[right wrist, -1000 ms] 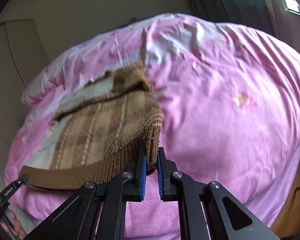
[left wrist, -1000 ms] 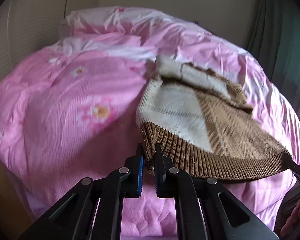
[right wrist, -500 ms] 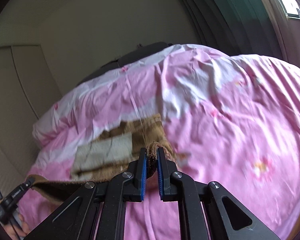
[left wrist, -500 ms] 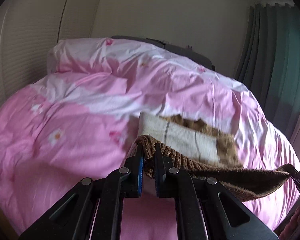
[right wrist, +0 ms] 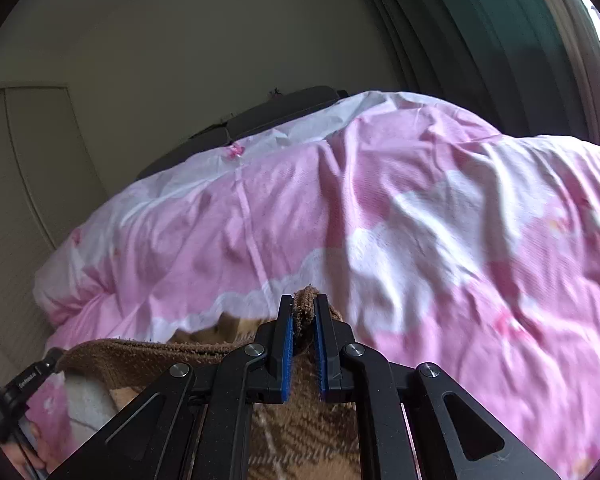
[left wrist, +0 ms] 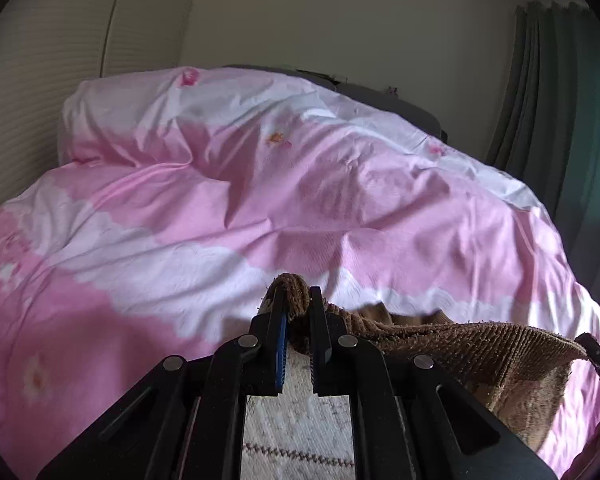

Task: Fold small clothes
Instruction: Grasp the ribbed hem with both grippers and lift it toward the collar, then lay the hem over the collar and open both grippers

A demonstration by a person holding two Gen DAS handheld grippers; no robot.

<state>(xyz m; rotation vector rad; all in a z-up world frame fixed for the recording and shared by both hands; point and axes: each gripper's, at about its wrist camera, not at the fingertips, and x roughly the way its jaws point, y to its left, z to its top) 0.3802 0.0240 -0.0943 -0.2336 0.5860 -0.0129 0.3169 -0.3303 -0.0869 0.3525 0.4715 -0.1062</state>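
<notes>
A small brown and cream knitted sweater (left wrist: 480,344) with a ribbed brown hem hangs stretched between my two grippers above the pink bed. My left gripper (left wrist: 298,300) is shut on one hem corner. My right gripper (right wrist: 303,308) is shut on the other hem corner of the sweater (right wrist: 308,432). The hem runs level from one gripper to the other, and the body passes under the grippers. The right gripper's tip shows at the right edge of the left wrist view (left wrist: 598,354), and the left gripper shows at the lower left of the right wrist view (right wrist: 24,384).
A pink and white flowered duvet (left wrist: 260,200) covers the bed, also in the right wrist view (right wrist: 420,220). A dark headboard (right wrist: 260,120) and a beige wall lie behind. Green curtains (left wrist: 560,100) hang at the right, and a pale cupboard (left wrist: 40,60) stands at the left.
Both grippers have lifted the sweater's hem off the duvet and carried it forward towards the headboard. The sweater's body, which lay spread ahead, now lies beneath the grippers.
</notes>
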